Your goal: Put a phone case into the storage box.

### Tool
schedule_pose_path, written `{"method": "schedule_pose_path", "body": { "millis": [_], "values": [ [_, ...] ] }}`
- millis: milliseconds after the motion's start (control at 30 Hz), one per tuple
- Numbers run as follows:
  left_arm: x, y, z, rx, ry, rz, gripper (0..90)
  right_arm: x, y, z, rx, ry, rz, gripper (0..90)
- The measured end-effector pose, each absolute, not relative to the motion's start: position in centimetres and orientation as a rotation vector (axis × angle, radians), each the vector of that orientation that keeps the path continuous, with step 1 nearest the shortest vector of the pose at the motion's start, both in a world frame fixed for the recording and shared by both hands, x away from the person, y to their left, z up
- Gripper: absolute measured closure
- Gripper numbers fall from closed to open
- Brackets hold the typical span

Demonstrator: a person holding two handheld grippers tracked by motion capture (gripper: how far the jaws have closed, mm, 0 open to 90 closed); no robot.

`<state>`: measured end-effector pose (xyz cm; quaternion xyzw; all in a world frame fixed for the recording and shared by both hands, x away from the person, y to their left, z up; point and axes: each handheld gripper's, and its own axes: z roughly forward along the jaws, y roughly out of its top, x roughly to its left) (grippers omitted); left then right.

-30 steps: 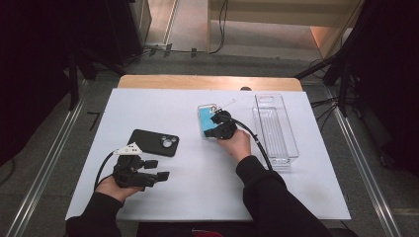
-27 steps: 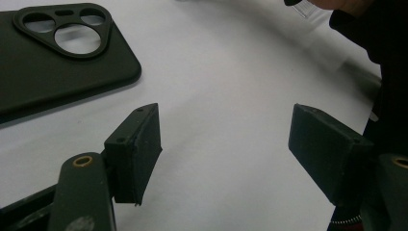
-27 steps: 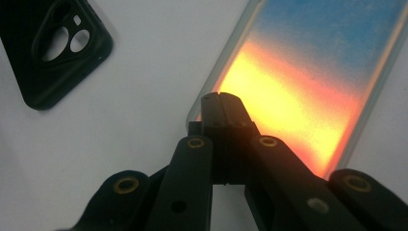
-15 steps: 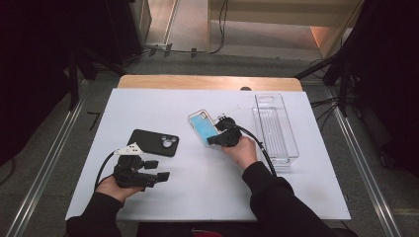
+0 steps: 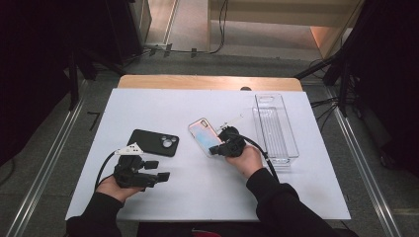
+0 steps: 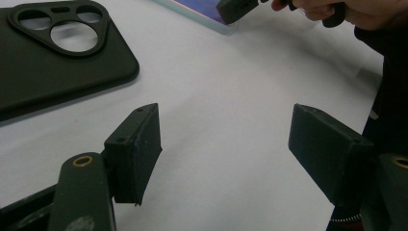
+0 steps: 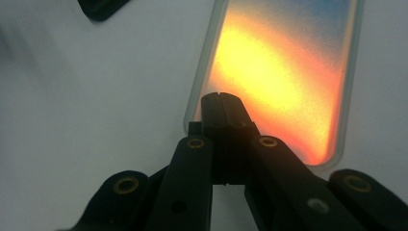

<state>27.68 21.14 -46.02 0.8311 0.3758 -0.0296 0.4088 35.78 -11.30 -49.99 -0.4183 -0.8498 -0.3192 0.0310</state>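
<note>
A phone (image 5: 201, 132) with a shiny, colour-shifting face and a pale rim lies flat on the white table, tilted; in the right gripper view the phone (image 7: 284, 72) glows orange. My right gripper (image 5: 216, 149) is shut, its joined tips (image 7: 222, 98) resting on the phone's near end with nothing between the jaws. A black phone case (image 5: 153, 142) with round camera cut-outs lies to the left. My left gripper (image 5: 158, 169) stands open just in front of the case (image 6: 53, 62), with only bare table between its pads (image 6: 139, 144).
A clear, long plastic tray (image 5: 274, 128) stands to the right of the phone. The white table top (image 5: 207, 197) ends at a wooden strip (image 5: 207, 81) at the back. Dark floor and stands surround it.
My right gripper has slid left and toward me, and the phone has moved and turned with it. The left gripper and the black case have stayed put.
</note>
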Motion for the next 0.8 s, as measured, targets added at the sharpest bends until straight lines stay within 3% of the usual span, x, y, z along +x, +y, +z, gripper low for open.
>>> {"method": "schedule_pose_path", "body": {
  "millis": [33, 133, 233, 567, 800],
  "values": [
    [27.7, 21.1, -46.0, 2.096, 0.945, -0.075, 27.2, 35.8, -11.3, -50.0, -1.292, -2.622, -0.984, 87.2],
    [27.6, 21.1, -46.0, 2.101, 0.938, -0.080, 27.2, 35.5, -11.6, -49.4, -1.314, -2.615, -1.064, 75.9],
    [27.6, 21.1, -46.1, 2.106, 0.935, -0.085, 27.2, 35.0, -12.1, -47.9, -1.321, -2.597, -1.182, 74.3],
    [27.6, 20.8, -46.3, 2.121, 0.917, -0.105, 27.1, 32.0, -14.9, -45.7, -1.231, -2.607, -1.192, 43.2],
    [27.5, 20.7, -46.3, 2.123, 0.910, -0.114, 27.1, 30.6, -17.0, -45.1, -1.187, -2.544, -1.276, 35.0]
  ]
}}
